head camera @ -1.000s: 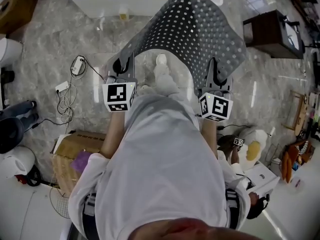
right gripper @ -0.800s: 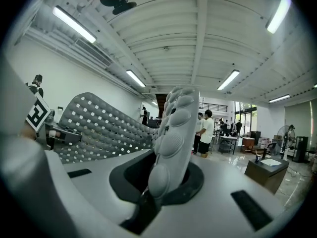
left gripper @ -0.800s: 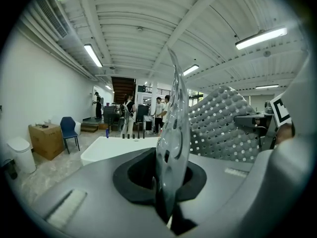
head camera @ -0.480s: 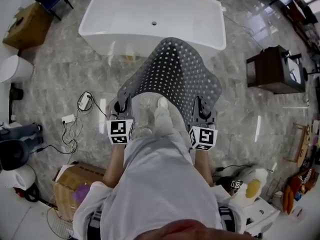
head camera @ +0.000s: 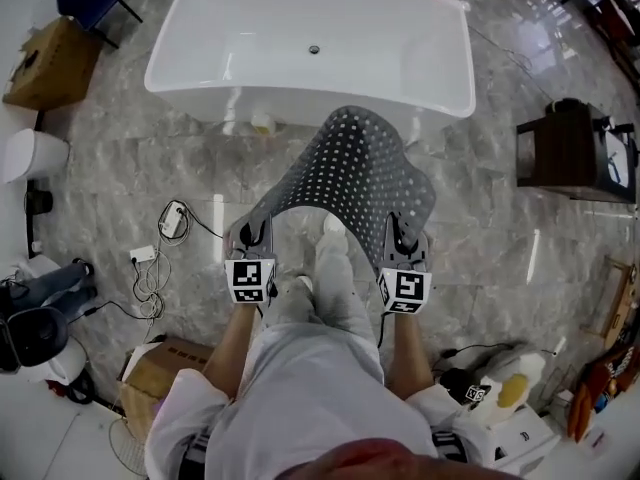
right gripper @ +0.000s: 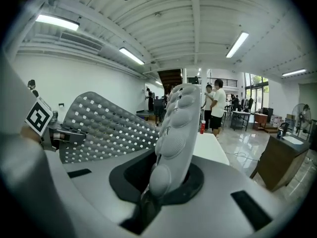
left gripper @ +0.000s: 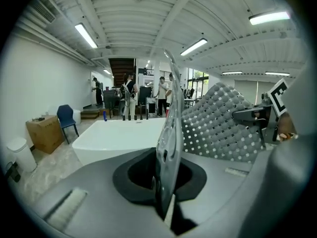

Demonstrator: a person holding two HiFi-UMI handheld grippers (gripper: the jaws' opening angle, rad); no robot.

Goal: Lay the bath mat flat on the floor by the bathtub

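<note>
Above marble floor (head camera: pixel 500 183), arched perforated mat (head camera: pixel 352 168)

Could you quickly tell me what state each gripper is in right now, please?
Left gripper: closed on the bath mat.
Right gripper: closed on the bath mat too.

- We hold our left gripper (head camera: pixel 250 236) out in front, tilted downward, its jaws pinched tight on one near corner of the mat (head camera: pixel 350 173)
- Our right gripper (head camera: pixel 403 238) sits level with it, well apart, jaws clamped on the other near corner
- Our forearms (head camera: pixel 232 333) stretch forward, roughly parallel
</note>
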